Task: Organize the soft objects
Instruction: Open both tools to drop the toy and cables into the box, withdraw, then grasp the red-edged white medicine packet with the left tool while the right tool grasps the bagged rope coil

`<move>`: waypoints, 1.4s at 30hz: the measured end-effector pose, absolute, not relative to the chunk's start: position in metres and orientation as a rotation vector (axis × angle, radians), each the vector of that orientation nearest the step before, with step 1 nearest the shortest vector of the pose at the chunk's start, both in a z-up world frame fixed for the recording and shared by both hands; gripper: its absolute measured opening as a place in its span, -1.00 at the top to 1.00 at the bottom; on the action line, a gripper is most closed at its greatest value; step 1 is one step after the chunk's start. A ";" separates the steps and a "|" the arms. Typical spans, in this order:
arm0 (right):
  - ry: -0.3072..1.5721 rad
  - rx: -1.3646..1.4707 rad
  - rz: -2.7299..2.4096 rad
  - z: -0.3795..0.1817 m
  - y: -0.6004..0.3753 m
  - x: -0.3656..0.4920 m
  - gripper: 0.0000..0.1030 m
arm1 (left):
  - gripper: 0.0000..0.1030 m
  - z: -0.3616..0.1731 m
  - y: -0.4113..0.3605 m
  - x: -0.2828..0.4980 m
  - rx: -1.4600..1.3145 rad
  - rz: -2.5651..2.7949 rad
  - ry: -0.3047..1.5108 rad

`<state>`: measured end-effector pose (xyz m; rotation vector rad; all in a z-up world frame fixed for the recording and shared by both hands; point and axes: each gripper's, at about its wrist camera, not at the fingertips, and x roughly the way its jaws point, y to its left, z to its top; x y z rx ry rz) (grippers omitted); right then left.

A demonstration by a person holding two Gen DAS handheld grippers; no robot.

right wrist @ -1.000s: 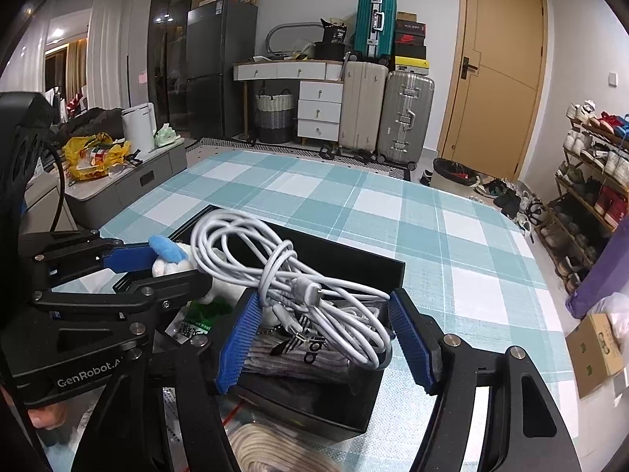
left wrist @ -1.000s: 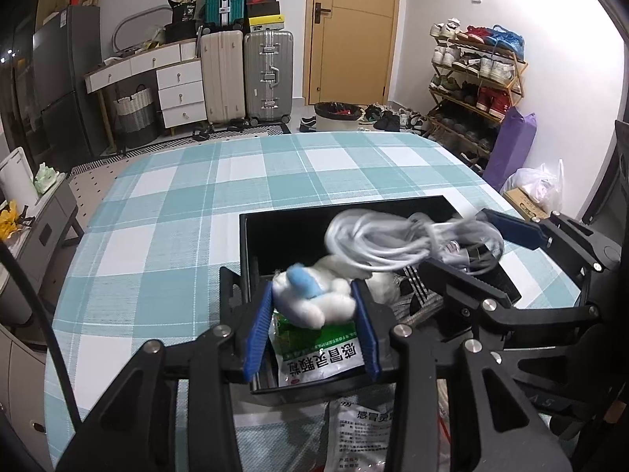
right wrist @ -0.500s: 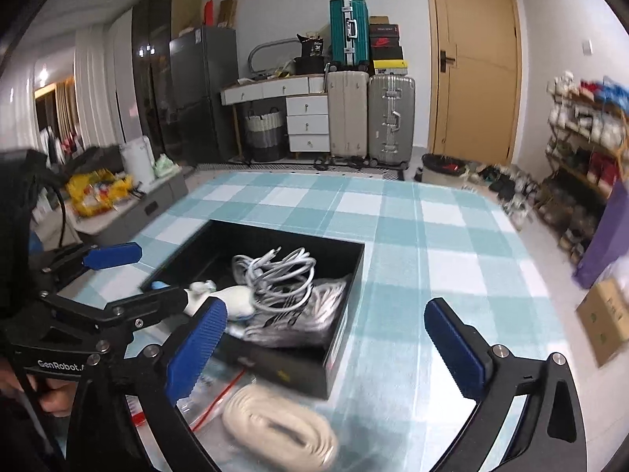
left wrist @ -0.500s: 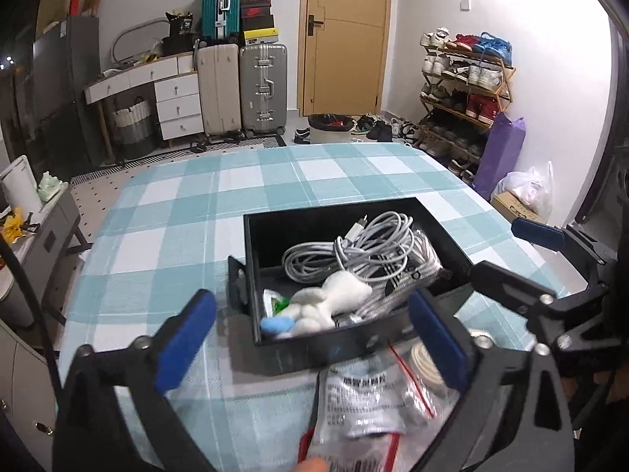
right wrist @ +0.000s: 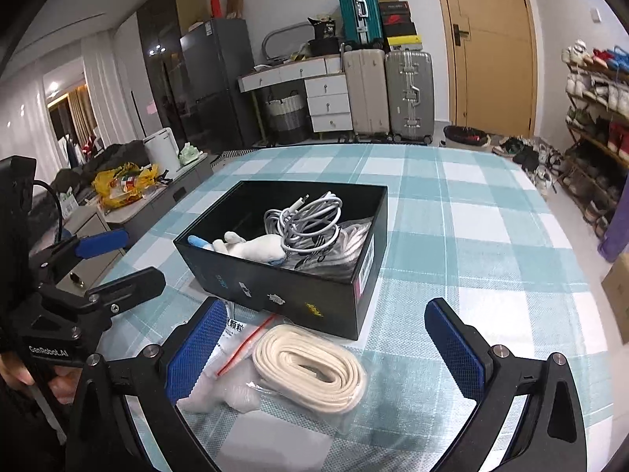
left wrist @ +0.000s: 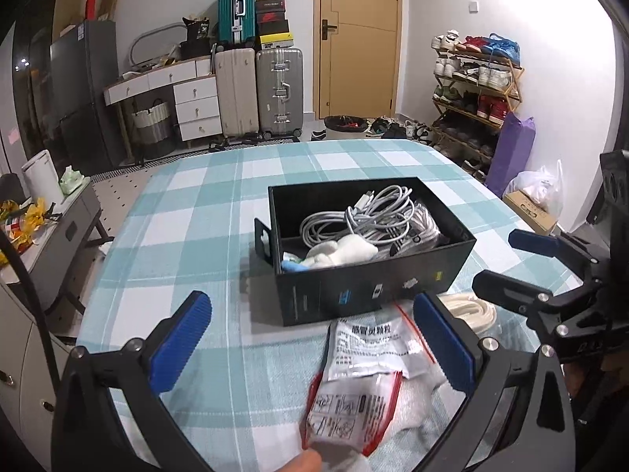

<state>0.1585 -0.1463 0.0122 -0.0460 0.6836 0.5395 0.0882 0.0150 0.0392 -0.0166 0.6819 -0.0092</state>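
Checked tablecloth (left wrist: 188,212) carries the black box (right wrist: 298,295), the landmark for all else. Inside the box: grey cable bundle (right wrist: 302,216) toward its far side, white plush toy (right wrist: 255,246) toward the near wall, both lying loose and already sorted. Just in front of the box, still to be packed: cream coiled strap (right wrist: 310,365) in clear wrap, and beside it printed sachets (left wrist: 365,354) in a red-edged zip bag. Right gripper (right wrist: 334,350) brackets the strap, left gripper (left wrist: 314,338) brackets the sachets; jaws on both have just been opening and now stand wide, nothing pinched. Likely lining up the next picks.
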 end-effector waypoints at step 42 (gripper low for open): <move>0.924 -0.015 0.612 -0.034 -0.132 0.176 -0.99 | -1.00 -0.001 0.018 0.079 -0.053 -0.037 0.792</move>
